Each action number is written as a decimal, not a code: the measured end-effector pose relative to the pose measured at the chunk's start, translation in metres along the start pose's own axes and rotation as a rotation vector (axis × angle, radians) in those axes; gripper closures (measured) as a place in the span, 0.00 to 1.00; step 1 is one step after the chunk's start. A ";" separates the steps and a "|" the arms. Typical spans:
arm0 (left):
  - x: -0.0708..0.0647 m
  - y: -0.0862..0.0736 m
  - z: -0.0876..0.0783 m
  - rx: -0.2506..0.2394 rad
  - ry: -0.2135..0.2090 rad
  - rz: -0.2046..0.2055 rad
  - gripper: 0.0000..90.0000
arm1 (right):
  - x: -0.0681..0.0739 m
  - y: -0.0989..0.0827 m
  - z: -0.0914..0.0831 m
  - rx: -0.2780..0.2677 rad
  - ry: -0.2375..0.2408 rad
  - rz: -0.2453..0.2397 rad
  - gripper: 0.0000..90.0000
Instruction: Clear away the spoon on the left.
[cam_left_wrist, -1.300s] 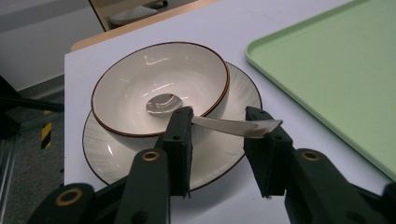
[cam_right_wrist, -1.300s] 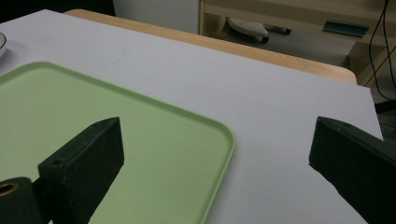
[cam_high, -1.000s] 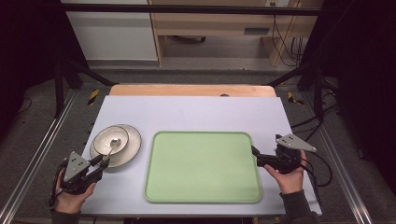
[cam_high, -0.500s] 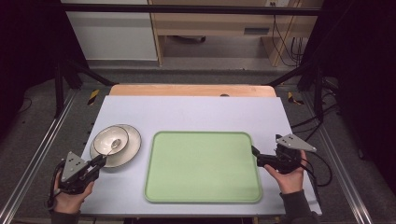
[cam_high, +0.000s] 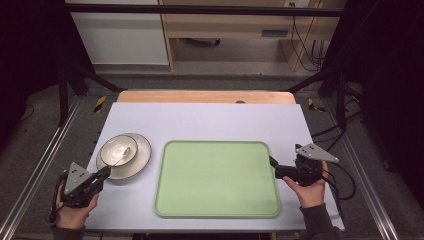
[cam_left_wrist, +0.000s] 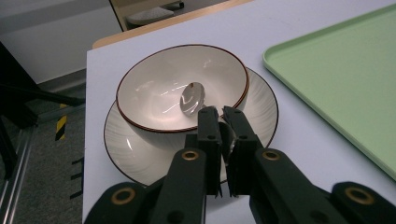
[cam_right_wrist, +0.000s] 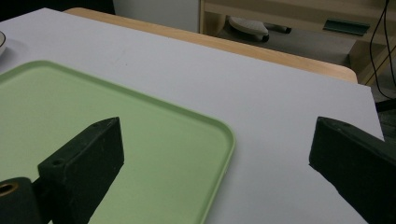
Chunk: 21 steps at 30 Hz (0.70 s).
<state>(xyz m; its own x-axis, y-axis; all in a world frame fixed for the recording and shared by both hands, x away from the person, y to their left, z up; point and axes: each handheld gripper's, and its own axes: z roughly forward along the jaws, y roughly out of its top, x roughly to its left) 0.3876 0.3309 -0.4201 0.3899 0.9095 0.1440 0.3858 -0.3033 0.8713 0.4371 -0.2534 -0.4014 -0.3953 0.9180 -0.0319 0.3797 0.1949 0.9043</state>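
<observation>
Spoon (cam_left_wrist: 192, 99) lies in the bowl (cam_left_wrist: 154, 93) on its plate (cam_left_wrist: 261, 105), left of the green tray (cam_high: 217, 177); left gripper (cam_left_wrist: 219, 114) jaws have just closed, clamped on its handle to lift it. Right gripper (cam_right_wrist: 219, 154) waits, jaws apart.

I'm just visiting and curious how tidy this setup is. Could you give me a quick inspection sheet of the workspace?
Surface: pale grey table top, wooden edge at the far side.
Job's things: white brown-rimmed ceramic bowl on a white plate; metal spoon lying in the bowl; light green plastic tray, bare.
Clutter: nothing seen.
Grippers: left gripper has just been closing, fingers nearly together around the spoon's handle at the bowl's rim; right gripper open, straddling the tray's right edge.
Cables: black cable trailing from the right gripper; more on the floor, far right.
Surroundings: dark frame rails, wooden furniture behind.
</observation>
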 end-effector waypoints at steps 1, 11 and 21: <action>0.000 0.000 0.000 0.001 -0.002 0.000 0.96 | 0.000 0.000 0.000 0.001 0.001 0.000 0.04; 0.001 0.000 -0.002 -0.002 0.010 -0.010 0.98 | 0.000 0.000 0.000 0.002 0.003 -0.004 0.04; 0.001 0.002 -0.005 -0.006 0.014 -0.019 0.98 | 0.000 0.000 0.000 0.002 0.003 0.000 0.04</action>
<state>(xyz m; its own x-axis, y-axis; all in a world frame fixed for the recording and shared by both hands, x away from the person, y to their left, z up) 0.3849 0.3328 -0.4164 0.3705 0.9191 0.1342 0.3883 -0.2845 0.8765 0.4371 -0.2533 -0.4013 -0.3981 0.9168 -0.0305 0.3814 0.1957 0.9035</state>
